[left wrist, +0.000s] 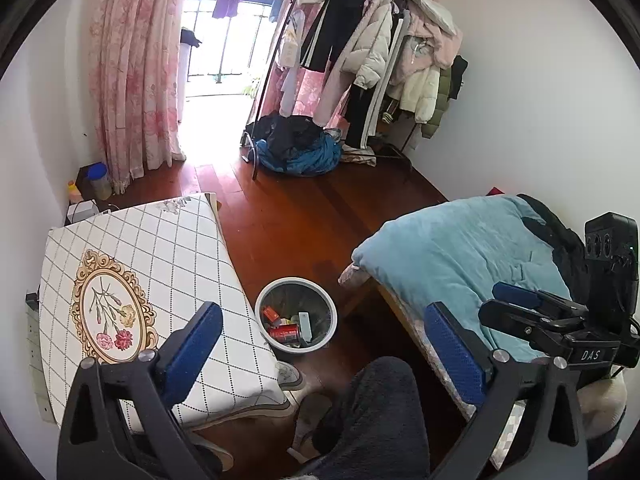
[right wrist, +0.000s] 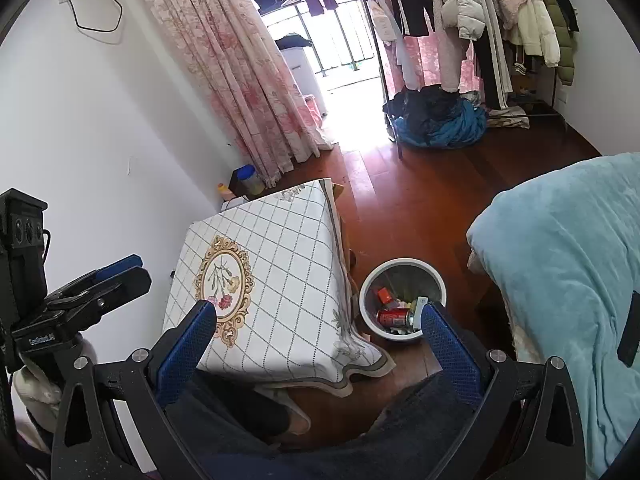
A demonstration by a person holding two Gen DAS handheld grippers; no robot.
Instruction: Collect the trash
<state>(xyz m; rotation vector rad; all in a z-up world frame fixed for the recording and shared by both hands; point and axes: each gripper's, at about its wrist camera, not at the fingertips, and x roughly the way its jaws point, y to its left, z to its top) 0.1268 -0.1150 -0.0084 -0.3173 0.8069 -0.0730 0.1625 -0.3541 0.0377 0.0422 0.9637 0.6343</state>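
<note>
Left gripper [left wrist: 320,344]: blue-padded fingers spread, nothing held.
Right gripper [right wrist: 318,340]: spread, "DAS" marked.
Round grey plastic bin [left wrist: 296,314]: red can [left wrist: 285,334] contained.

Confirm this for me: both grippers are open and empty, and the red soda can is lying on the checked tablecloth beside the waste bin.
One detail is wrong. The red soda can is not on the checked tablecloth; it lies inside the waste bin on the floor, among other trash. The right wrist view shows this clearly. The rest holds: the left gripper and right gripper are both open and empty.
</note>
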